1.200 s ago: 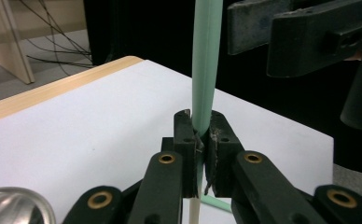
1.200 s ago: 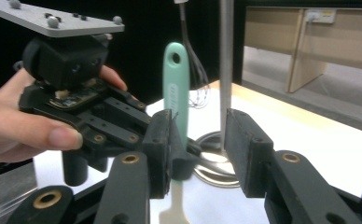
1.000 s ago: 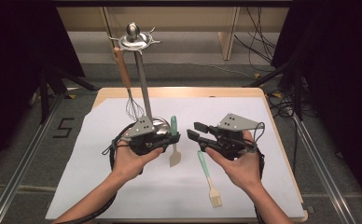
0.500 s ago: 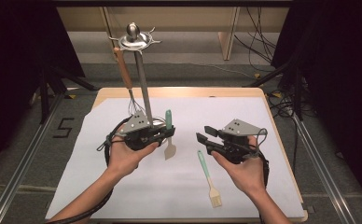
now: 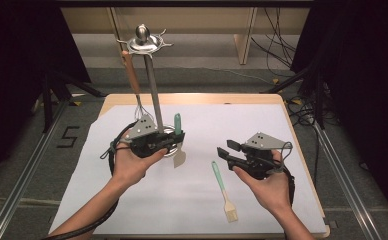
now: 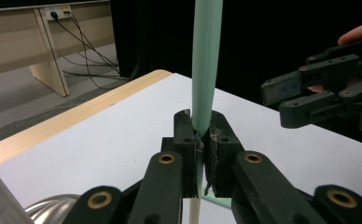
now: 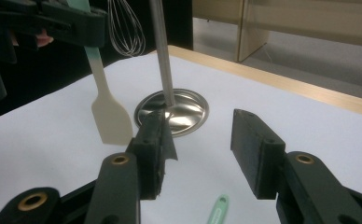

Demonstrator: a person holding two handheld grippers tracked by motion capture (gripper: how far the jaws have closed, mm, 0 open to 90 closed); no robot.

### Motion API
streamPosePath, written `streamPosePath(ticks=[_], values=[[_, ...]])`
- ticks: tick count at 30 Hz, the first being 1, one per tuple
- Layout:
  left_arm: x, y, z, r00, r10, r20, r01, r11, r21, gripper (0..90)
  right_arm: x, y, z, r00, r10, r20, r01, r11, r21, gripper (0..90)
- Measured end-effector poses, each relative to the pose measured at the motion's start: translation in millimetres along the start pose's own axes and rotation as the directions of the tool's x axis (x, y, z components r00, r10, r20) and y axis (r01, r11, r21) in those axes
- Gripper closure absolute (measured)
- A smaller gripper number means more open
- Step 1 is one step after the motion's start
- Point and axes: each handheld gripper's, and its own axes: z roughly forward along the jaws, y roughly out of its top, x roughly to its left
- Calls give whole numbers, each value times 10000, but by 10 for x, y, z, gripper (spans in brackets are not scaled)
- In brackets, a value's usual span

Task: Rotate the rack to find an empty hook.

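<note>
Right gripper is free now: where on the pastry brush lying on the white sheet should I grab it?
Probably the green handle of the pastry brush, near its middle, coming straight down with the open right gripper. It lies flat on the white sheet, so close across its narrow width, away from the bristles.

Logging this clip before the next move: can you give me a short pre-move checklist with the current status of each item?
1. Left gripper shut on the spatula: ok; the fingers clamp its green handle.
2. Spatula upright, blade down, off the table: ok.
3. Right gripper open and holding nothing: ok; its fingers have just been opening.
4. Pastry brush lying flat on the white sheet, apart from the right gripper: ok.
5. Free hook on the rack for the spatula: cannot tell.
6. Whisk hanging on the rack: ok.
</note>
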Motion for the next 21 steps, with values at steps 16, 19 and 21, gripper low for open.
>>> streamPosePath(ticks=[16,19,21], values=[[59,156,-92,9991,125,-409,-134,9997,-221,837,-28,-127,-118,9998,46,173,-44,9999,-139,563],[57,177,-123,9986,266,-467,-278,9993,-267,837,-31,-149,-120,9997,148,171,-143,9996,-239,563],[53,192,-148,9981,322,-516,-338,9990,-299,837,-20,-149,-137,9998,147,151,-144,9997,-180,563]])
